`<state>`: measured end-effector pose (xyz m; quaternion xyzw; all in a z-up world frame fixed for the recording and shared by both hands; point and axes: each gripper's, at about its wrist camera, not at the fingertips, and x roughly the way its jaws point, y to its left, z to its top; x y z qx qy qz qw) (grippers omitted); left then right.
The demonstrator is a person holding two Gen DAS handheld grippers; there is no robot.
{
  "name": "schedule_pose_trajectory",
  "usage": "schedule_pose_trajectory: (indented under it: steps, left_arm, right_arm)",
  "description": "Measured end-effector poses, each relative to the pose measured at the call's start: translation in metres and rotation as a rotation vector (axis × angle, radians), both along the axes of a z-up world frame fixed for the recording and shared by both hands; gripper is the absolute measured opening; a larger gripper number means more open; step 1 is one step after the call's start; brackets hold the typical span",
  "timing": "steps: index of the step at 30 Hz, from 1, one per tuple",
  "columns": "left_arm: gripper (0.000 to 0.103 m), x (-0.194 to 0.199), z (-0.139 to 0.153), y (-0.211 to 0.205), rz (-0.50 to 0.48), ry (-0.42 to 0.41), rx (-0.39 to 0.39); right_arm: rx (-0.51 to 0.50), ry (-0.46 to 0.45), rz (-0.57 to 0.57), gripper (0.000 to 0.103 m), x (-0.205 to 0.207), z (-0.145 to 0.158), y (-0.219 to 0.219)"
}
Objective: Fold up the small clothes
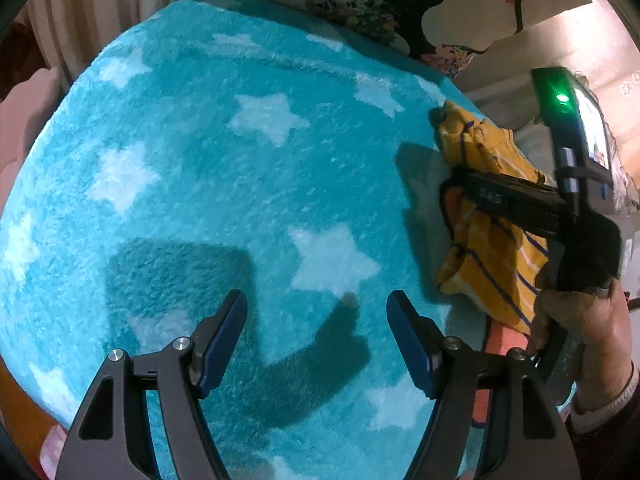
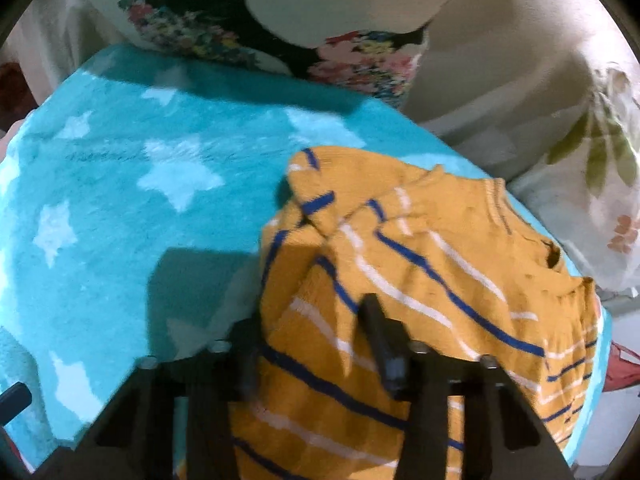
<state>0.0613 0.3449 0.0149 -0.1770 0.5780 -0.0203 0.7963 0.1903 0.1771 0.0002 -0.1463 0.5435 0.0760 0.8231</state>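
A small mustard-yellow garment with blue and white stripes lies bunched at the right edge of a teal star-patterned blanket. My right gripper has cloth between its fingers and over the left one; its jaws stand part-way closed on the fabric. In the left wrist view the garment hangs from the right gripper at the far right. My left gripper is open and empty above the blanket, well left of the garment.
Floral-print pillows lie along the blanket's far edge, also seen in the right wrist view. A pale leaf-print sheet lies to the right. An orange object sits under the garment.
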Motion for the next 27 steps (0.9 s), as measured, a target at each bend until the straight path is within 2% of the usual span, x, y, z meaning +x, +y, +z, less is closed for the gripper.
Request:
schedule_pose_trajectory:
  steps: [2, 4, 9, 14, 16, 20, 24, 27]
  left_arm:
    - [0.071, -0.002, 0.0, -0.003, 0.002, 0.004, 0.001]
    - [0.071, -0.006, 0.003, -0.009, 0.008, 0.005, 0.002]
    - [0.071, -0.015, 0.016, -0.03, 0.026, -0.011, 0.029]
    - [0.071, -0.032, 0.034, -0.066, 0.049, -0.034, 0.053]
    - [0.071, -0.038, 0.04, -0.085, 0.051, -0.041, 0.061]
    - [0.071, -0.046, 0.044, -0.125, 0.039, -0.046, 0.068]
    - [0.071, -0.053, 0.042, -0.167, 0.016, -0.048, 0.082]
    - [0.071, -0.059, 0.039, -0.194, -0.002, -0.043, 0.083]
  right_arm:
    - [0.052, 0.004, -0.004, 0.025, -0.002, 0.005, -0.009]
    - [0.145, 0.023, -0.016, 0.015, -0.001, 0.013, -0.019]
    - [0.371, 0.027, -0.057, 0.012, -0.002, 0.044, -0.068]
    - [0.504, -0.037, -0.1, 0.011, -0.023, 0.084, -0.137]
    - [0.549, -0.063, -0.137, 0.011, -0.028, 0.095, -0.181]
    - [0.566, -0.104, -0.226, 0.011, -0.04, 0.099, -0.265]
    - [0.536, -0.088, -0.343, 0.011, -0.046, 0.076, -0.352]
    - [0.523, -0.064, -0.401, 0.011, -0.048, 0.054, -0.398]
